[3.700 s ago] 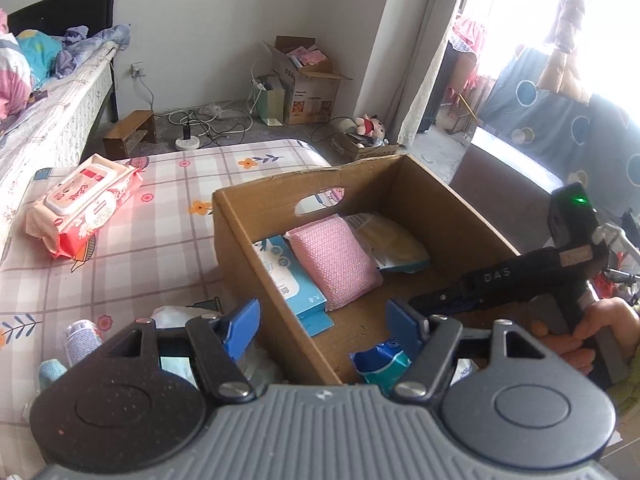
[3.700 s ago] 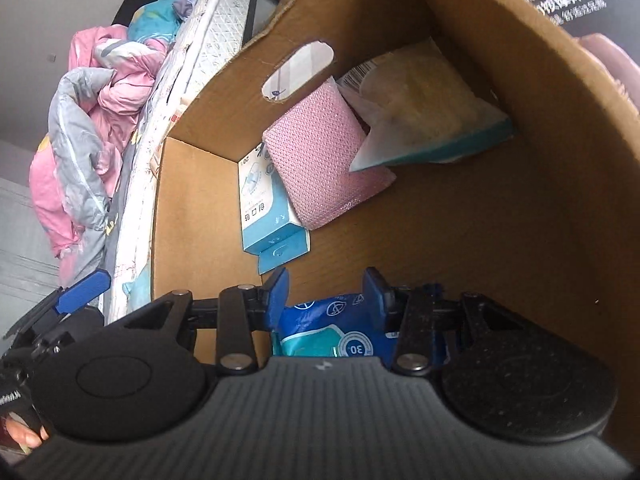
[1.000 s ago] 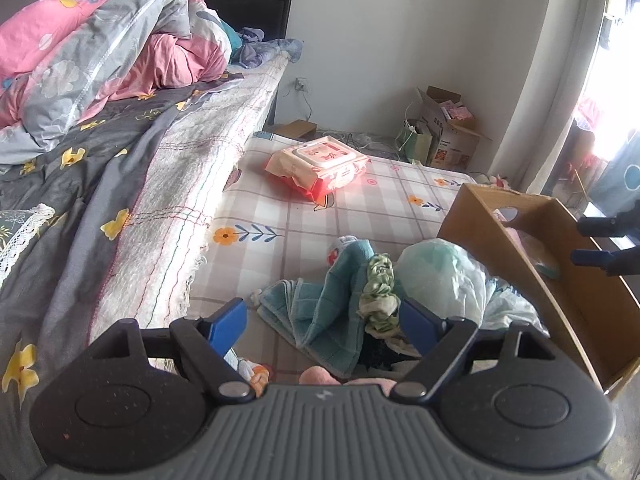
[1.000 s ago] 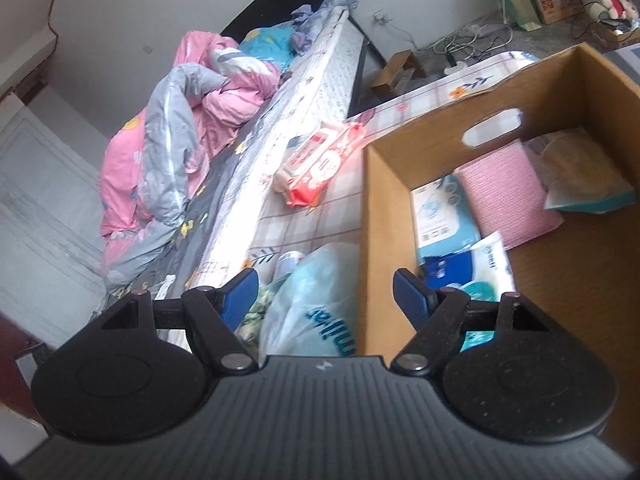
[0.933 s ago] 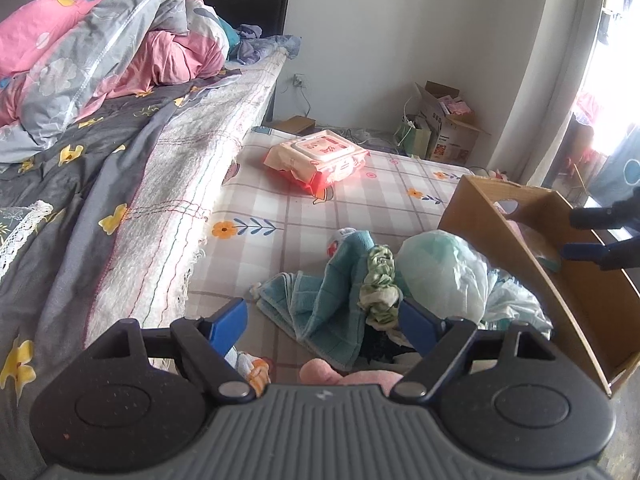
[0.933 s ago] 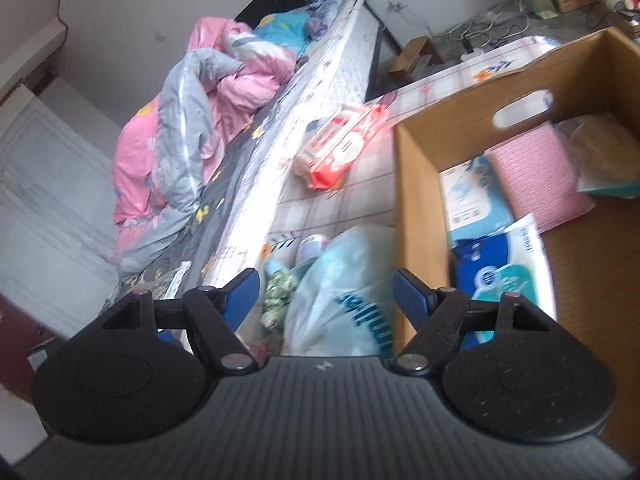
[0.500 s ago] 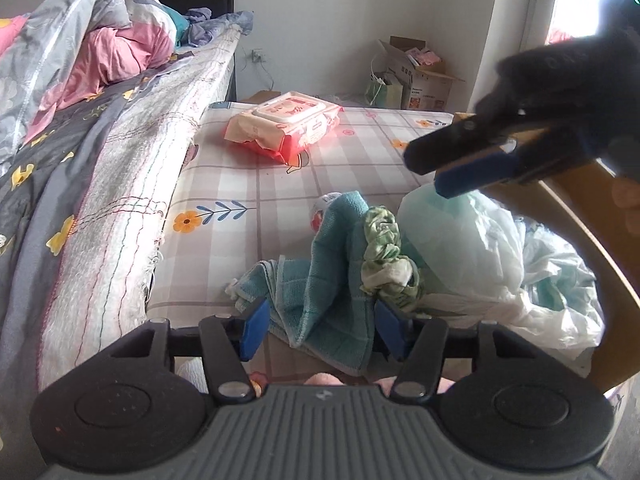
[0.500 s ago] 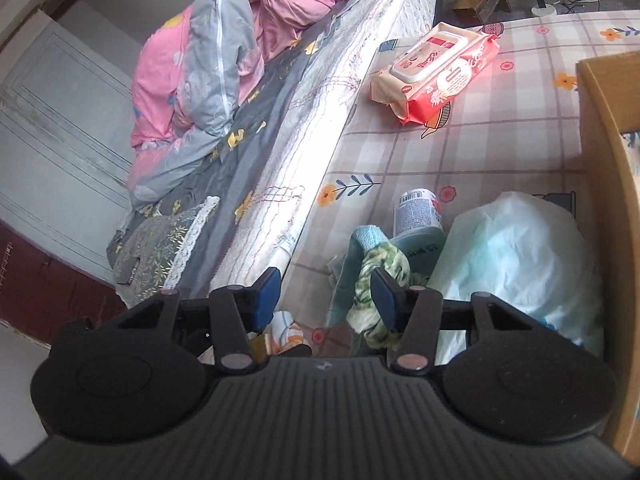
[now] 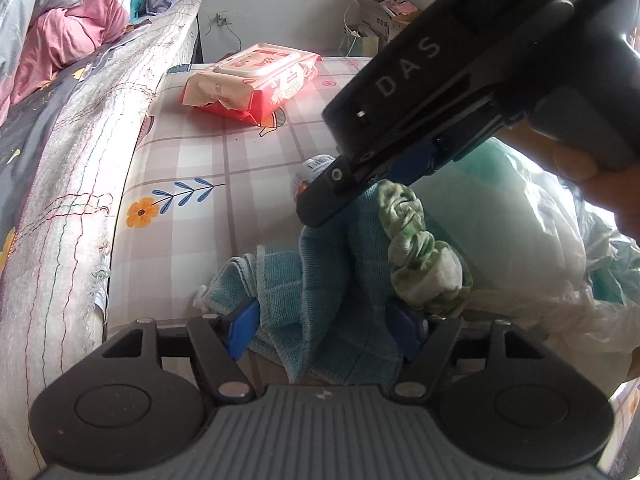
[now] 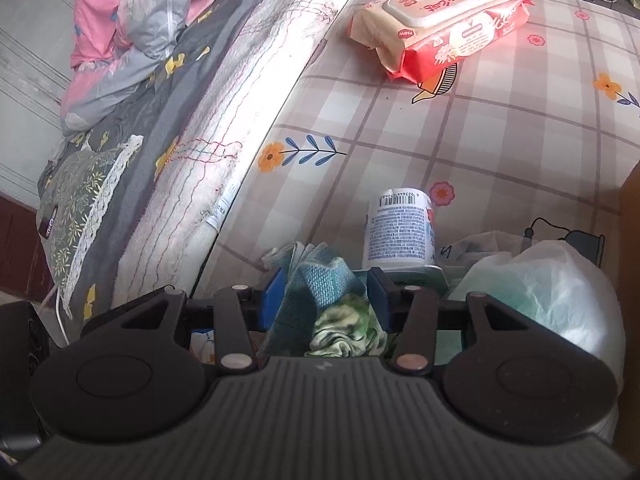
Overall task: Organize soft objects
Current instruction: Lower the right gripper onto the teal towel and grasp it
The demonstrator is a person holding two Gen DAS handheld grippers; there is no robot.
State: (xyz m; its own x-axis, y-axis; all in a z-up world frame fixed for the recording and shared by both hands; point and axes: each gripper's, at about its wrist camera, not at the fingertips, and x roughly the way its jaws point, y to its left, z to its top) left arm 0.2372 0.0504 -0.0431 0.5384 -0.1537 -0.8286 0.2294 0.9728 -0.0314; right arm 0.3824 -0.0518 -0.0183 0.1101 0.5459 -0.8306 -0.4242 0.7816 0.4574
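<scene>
We have both grippers down over the heap of soft things on the checked sheet [image 10: 500, 128]. Our left gripper [image 9: 326, 330] straddles the teal towel [image 9: 332, 280]; its jaws are opening, the towel between them, and the pads do not clearly press on it. Our right gripper [image 10: 326, 294] reaches in from above and crosses the left view, its black body hiding much of the sheet beyond. Its jaws are narrow and closing around a fold of the towel [image 10: 320, 280], with the green scrunchie [image 10: 348, 332] bunched just below; we cannot tell whether the pads grip yet.

The scrunchie [image 9: 416, 256] lies against the towel's right side. Right of it sits a pale plastic bag [image 9: 512, 232], crumpled and touching the heap. A small white can [image 10: 400, 232] with a barcode stands just behind the towel, partly hidden by the right gripper in the left view. The wipes pack [image 10: 440, 24] lies well apart, farther up the sheet. A grey bedspread [image 10: 132, 128] edges the sheet on the left, with a pink quilt [image 9: 60, 44] piled beyond. A hand [image 9: 592, 184] holds the right gripper.
</scene>
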